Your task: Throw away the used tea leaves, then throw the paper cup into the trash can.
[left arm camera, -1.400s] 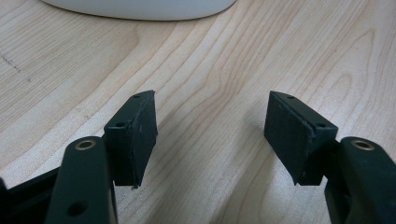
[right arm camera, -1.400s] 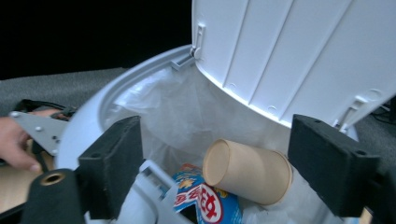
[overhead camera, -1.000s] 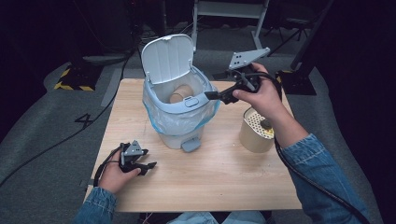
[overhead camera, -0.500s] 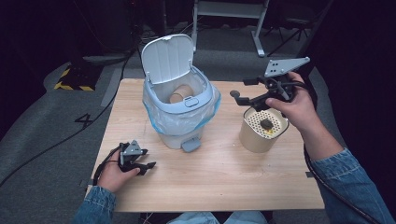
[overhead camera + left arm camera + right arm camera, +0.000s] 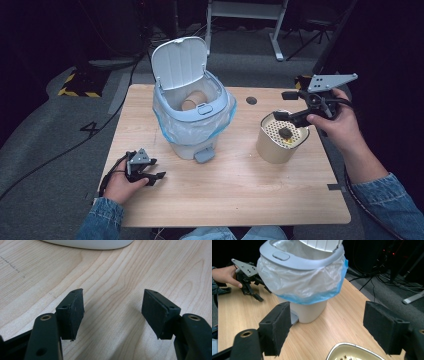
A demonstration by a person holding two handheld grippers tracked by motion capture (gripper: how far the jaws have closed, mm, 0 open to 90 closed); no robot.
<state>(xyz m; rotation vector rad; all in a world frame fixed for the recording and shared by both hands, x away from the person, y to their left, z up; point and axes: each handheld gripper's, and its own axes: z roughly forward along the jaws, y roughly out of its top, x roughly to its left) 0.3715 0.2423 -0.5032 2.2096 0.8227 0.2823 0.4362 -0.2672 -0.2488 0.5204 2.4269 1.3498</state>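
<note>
Bin (image 5: 192, 120) stands mid-counter (image 5: 240, 195), lid up to receive waste. Right gripper (image 5: 287, 106) hovers above the perforated canister (image 5: 280, 140), jaws apart. Left gripper (image 5: 152, 170) rests on the counter, jaws apart.

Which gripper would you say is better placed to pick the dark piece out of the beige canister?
The right gripper: it hangs open over the canister, beside the dark piece. The left gripper rests open on the table, beyond the bin.
</note>
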